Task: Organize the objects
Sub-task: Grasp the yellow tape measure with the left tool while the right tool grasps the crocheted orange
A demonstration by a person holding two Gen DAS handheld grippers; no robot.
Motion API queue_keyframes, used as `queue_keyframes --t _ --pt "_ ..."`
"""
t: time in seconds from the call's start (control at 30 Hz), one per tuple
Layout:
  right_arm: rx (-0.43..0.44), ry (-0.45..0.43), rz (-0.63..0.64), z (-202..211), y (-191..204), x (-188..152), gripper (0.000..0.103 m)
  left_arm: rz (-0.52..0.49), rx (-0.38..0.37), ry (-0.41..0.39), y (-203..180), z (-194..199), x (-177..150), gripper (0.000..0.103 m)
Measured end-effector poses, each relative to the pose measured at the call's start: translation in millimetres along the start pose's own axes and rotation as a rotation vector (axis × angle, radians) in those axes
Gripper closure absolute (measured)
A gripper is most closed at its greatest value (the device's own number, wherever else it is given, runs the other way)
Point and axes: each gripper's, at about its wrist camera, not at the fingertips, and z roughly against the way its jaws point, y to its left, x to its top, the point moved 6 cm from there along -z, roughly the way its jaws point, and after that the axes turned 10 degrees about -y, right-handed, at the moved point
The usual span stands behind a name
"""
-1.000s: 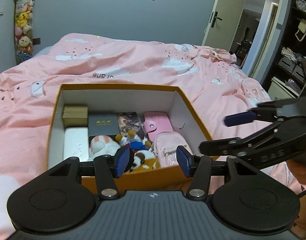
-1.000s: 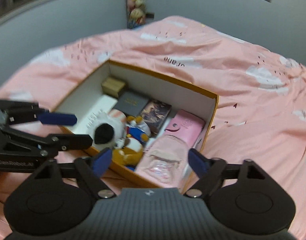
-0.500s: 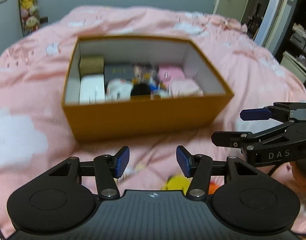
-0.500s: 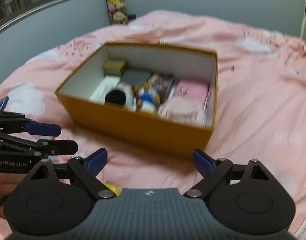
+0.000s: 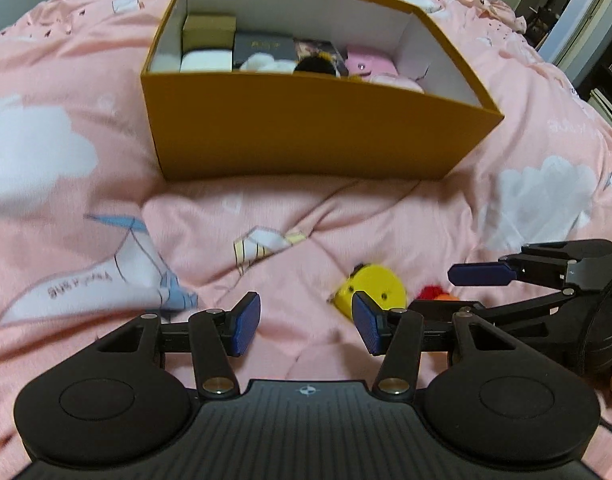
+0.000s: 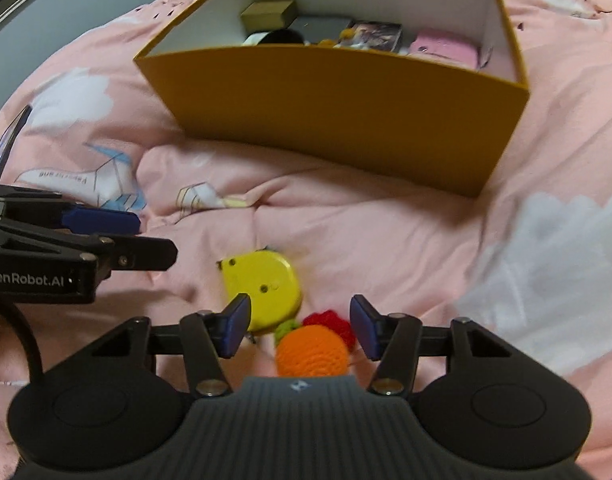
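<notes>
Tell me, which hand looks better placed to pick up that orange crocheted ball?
Probably the right. The orange crocheted ball lies between the right gripper's jaws, which have just been closing. The left gripper frames only bare quilt.

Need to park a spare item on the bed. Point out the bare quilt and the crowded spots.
Bare: the quilt between the orange box and the yellow tape measure. Crowded: inside the box, and around the tape measure and crochet ball, where the right gripper and left gripper hover.
</notes>
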Motion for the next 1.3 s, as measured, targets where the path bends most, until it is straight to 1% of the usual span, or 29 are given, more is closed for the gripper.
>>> queue_keyframes --t 0.13,0.2,0.33,0.4,0.47,0.57,0.67,0.73,0.8,0.9,0.97,1.03,1.17,1.2,1.3 --pt "0.012 0.029 0.014 -6.8 5.1 -3.5 0.047 -0.006 -0.006 0.009 0.0 -1.7 -1.1 0.044" --pt "0.004 0.04 0.019 -8.3 5.4 -4.8 0.047 -0.011 -0.01 0.012 -0.2 -2.2 -1.1 0.045" --pt "-0.046 0.082 0.009 -13.7 -2.2 -10.4 0.048 -0.043 -0.034 0.025 -5.3 -4.6 -2.0 0.045" --pt "-0.074 0.104 -0.002 -15.4 -8.6 -14.2 0.058 -0.084 -0.055 0.036 -13.0 -6.4 -2.8 0.045" --pt "-0.079 0.115 -0.025 -13.9 -14.3 -16.8 0.058 -0.159 -0.079 0.048 -24.4 -8.5 -4.3 0.045" --pt "-0.083 0.108 -0.029 -7.4 -16.8 -17.4 0.06 -0.279 -0.109 0.062 -40.9 -11.6 -7.4 0.044" --pt "-0.101 0.052 -0.039 3.6 -21.7 -10.6 0.06 -0.412 -0.13 0.06 -57.0 -15.8 -8.4 0.041" --pt "-0.113 0.004 -0.05 11.3 -27.6 -2.7 0.06 -0.485 -0.131 0.052 -65.0 -20.0 -8.2 0.038" --pt "-0.135 -0.02 -0.046 15.7 -32.9 1.8 0.06 -0.538 -0.139 0.057 -71.1 -26.2 -9.2 0.034" --pt "-0.137 -0.009 -0.067 14.7 -39.0 0.1 0.06 -0.572 -0.16 0.078 -76.5 -35.0 -12.9 0.032" --pt "-0.13 0.003 -0.08 12.7 -40.8 -2.1 0.06 -0.581 -0.152 0.094 -77.1 -41.0 -15.2 0.032" --pt "-0.124 0.011 -0.089 10.8 -42.5 -3.8 0.06 -0.589 -0.14 0.1 -76.9 -45.6 -16.5 0.03" --pt "-0.117 0.041 -0.098 4.5 -42.7 -8.9 0.059 -0.591 -0.127 0.107 -76.2 -53.8 -18.5 0.03" --pt "-0.118 0.05 -0.097 2.3 -41.9 -10.3 0.059 -0.589 -0.12 0.109 -75.7 -56.2 -18.8 0.033" --pt "-0.123 0.064 -0.101 1.5 -43.0 -12.9 0.058 -0.592 -0.106 0.111 -74.3 -62.1 -21.5 0.037"
